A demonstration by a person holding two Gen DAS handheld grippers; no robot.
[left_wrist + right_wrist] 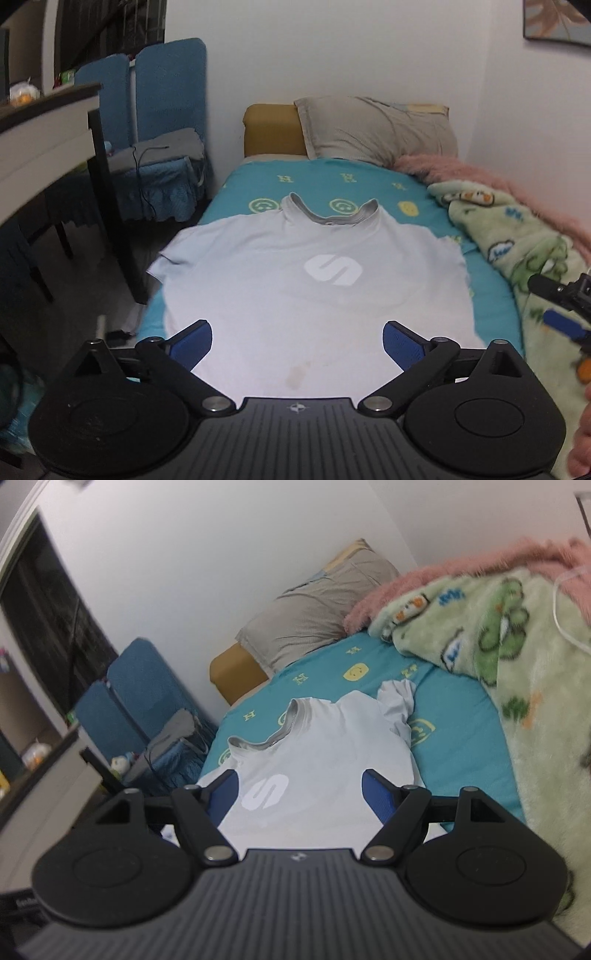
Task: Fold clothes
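Note:
A pale blue T-shirt [295, 280] with a white S logo lies spread face up on the teal bed sheet [325, 181], collar toward the pillow. Its left sleeve hangs over the bed's left edge. In the right wrist view the T-shirt [325, 753] has its right sleeve [397, 701] bunched up. My left gripper [297, 332] hovers over the shirt's lower part, open wide with nothing between its blue pads. My right gripper [300, 779] is open above the shirt's chest, holding nothing. Part of the right gripper [561, 310] also shows at the right edge of the left wrist view.
A grey pillow [376, 129] leans on a yellow headboard [273, 129] at the far end. A green cartoon blanket [517, 236] and a pink fuzzy blanket [461, 568] pile along the bed's right side. A desk [48, 125] and blue chairs [166, 85] stand left of the bed.

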